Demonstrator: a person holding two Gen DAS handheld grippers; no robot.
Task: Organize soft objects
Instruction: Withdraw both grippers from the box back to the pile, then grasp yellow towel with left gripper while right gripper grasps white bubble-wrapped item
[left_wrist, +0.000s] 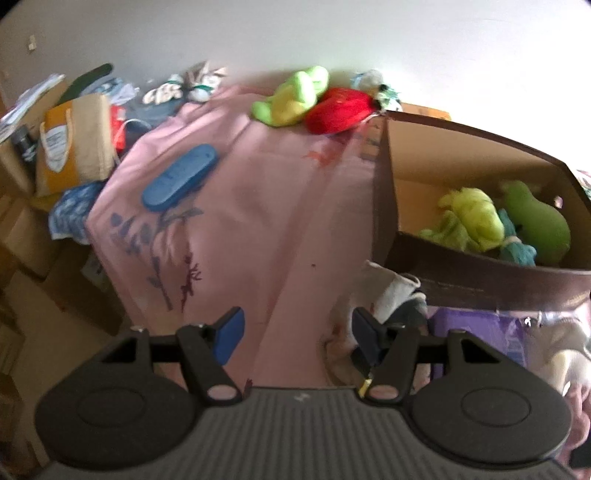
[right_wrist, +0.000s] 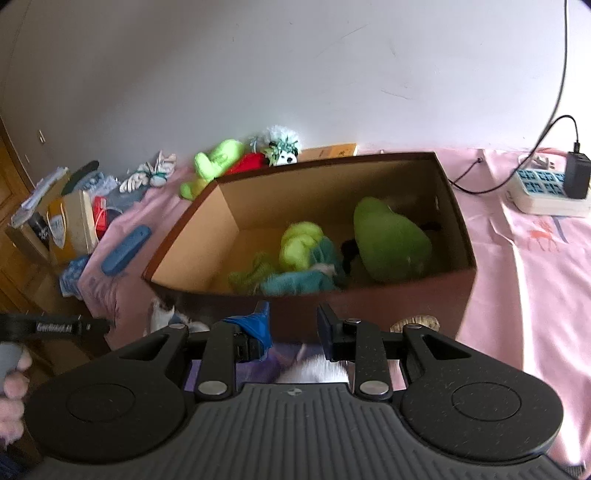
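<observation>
Green plush toys (right_wrist: 388, 240) heaped in brown box (right_wrist: 369, 295) — open-topped

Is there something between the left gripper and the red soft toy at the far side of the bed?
Nothing visible blocks it. Between the open left gripper and the red soft toy lies only flat pink sheet. The cardboard box stands beside that path, to its right.

A plain white wall (right_wrist: 258, 74) was seen behind a surface covered by a pink printed cloth (left_wrist: 258, 221), brightly lit from the right. Wooden furniture (right_wrist: 11, 177) and stacked cardboard cartons (left_wrist: 22, 236) were noted at the left edge. A white power strip (right_wrist: 543, 195) with a black adapter (right_wrist: 577, 173) was recorded on the cloth, its cable (right_wrist: 561, 74) run up the wall.
</observation>
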